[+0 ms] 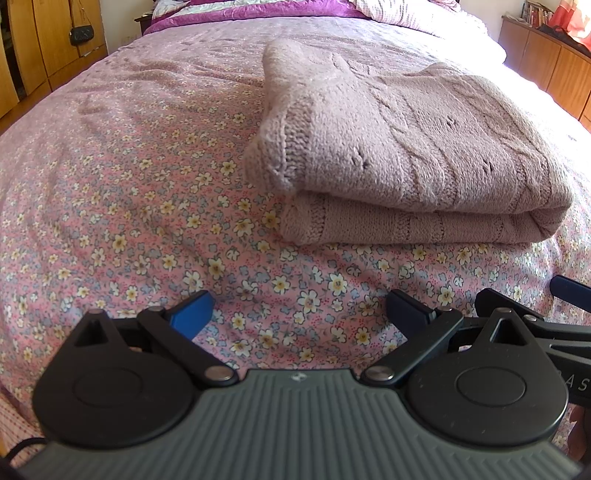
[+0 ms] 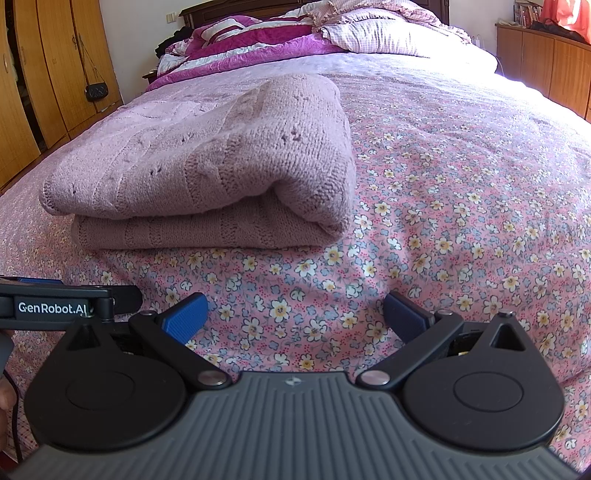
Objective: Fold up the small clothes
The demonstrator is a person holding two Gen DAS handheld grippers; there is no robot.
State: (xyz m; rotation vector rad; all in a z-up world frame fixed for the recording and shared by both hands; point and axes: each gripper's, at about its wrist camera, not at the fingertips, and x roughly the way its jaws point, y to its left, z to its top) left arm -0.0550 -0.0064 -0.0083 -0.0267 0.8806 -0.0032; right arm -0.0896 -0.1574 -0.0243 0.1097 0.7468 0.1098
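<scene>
A dusty-pink knitted sweater [image 1: 406, 147] lies folded in a thick stack on the floral bedspread [image 1: 129, 203]. In the right wrist view the sweater [image 2: 207, 166] sits ahead and to the left. My left gripper [image 1: 299, 314] is open and empty, held low over the bedspread a short way in front of the sweater. My right gripper [image 2: 295, 314] is open and empty too, just right of the left one, whose side [image 2: 55, 306] shows at the left edge. Neither gripper touches the sweater.
Pink and purple bedding and pillows [image 2: 295, 33] are piled at the head of the bed. Wooden wardrobes [image 2: 48, 74] with a hanging black bag [image 2: 96, 92] stand on the left. A wooden cabinet [image 2: 546, 62] stands on the right.
</scene>
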